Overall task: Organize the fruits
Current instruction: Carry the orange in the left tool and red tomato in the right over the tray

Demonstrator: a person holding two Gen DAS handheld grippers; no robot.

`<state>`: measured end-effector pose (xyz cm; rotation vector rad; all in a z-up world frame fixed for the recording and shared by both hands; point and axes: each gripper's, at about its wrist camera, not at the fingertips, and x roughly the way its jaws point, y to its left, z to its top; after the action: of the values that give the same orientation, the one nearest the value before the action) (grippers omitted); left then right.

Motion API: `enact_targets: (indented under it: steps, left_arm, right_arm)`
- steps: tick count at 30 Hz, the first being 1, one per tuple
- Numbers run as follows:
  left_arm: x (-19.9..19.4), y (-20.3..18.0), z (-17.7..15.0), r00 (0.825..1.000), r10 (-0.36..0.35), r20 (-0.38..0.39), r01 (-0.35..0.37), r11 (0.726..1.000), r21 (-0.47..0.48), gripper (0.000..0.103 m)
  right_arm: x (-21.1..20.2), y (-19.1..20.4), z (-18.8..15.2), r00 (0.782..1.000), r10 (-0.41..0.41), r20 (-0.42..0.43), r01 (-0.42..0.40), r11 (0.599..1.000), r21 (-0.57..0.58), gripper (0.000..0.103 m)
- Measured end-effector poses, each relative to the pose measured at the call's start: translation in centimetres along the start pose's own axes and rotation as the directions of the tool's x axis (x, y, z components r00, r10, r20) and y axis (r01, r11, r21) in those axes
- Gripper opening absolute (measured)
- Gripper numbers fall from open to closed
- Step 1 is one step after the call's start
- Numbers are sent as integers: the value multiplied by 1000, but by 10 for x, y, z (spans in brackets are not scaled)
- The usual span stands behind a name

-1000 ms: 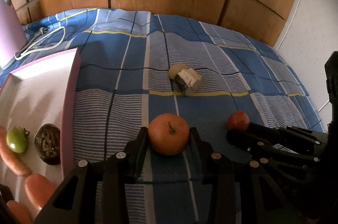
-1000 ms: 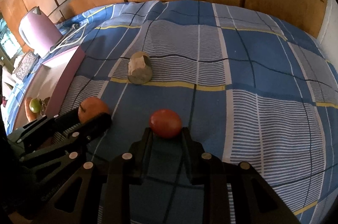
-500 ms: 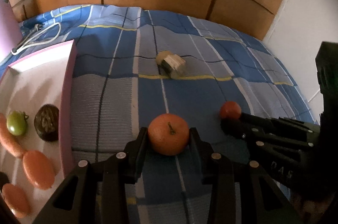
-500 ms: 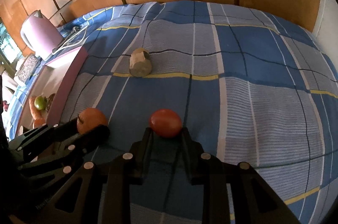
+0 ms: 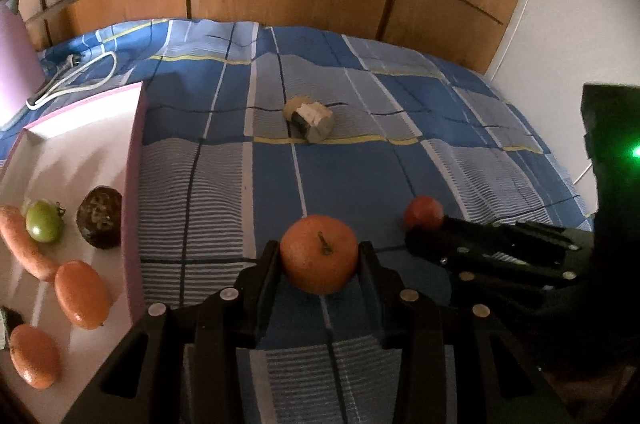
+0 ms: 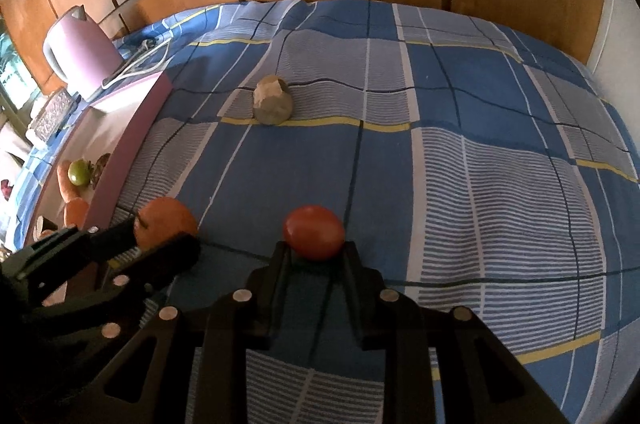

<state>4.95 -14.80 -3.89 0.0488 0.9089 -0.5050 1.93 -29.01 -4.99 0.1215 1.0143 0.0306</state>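
My left gripper [image 5: 320,256] clamps the orange [image 5: 319,253]; my right gripper [image 6: 314,248] pinches the red tomato [image 6: 314,232]. I carry both level toward the pink tray [image 5: 134,160] at nine o'clock, clearing its wall before releasing.

Both held fruits, orange [image 5: 319,254] and tomato [image 6: 314,232], moved nearer the tray [image 5: 134,160].

Left gripper [image 5: 319,253] — both black fingers closed against the flanks of an orange [image 5: 319,254], which sits gripped between the tips; the tool is pitched steeply downward. Right gripper [image 6: 315,247] — fingers drawn close together, clamped on a red tomato [image 6: 314,232] at the tips, likewise angled down. The two grippers are side by side, close but apart, the right one just beside the left in the left wrist view.
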Motion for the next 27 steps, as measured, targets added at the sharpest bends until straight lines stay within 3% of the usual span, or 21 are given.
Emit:
enact_targets:
  steps: [9, 27]
  left_arm:
    - [-28, 9, 0, 999, 6, 38, -6, 1000, -16, 39]
    - [-78, 78, 4, 981, 156, 118, -137, 978, -157, 39]
  right_arm:
    - [-2, 9, -2, 1000, 0, 0, 0, 1000, -4, 25]
    - [-11, 53, 5, 998, 60, 21, -58, 995, -84, 18]
